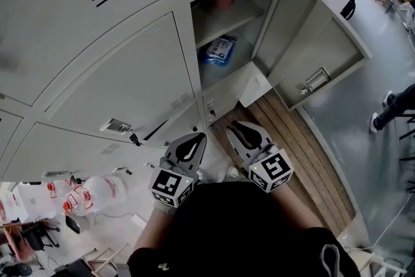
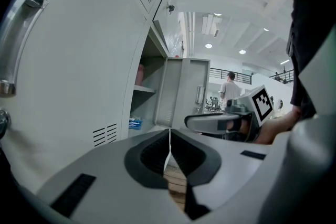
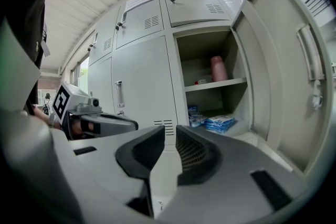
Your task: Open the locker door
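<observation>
Door [image 1: 321,45] hangs open, apart from right gripper [image 1: 235,127] fingers [image 1: 253,139].

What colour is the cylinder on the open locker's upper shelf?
Pink cylinder; clearest in right gripper view.

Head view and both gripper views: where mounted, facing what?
Head view: on the person's head, steeply down at the open locker; left tongs, right tongs, dark torso show.
Left gripper view: on left tongs, toward the open locker; right tongs at right.
Right gripper view: on right tongs, toward the open locker; left tongs at left.
Shared: all three see the blue packets.
</observation>
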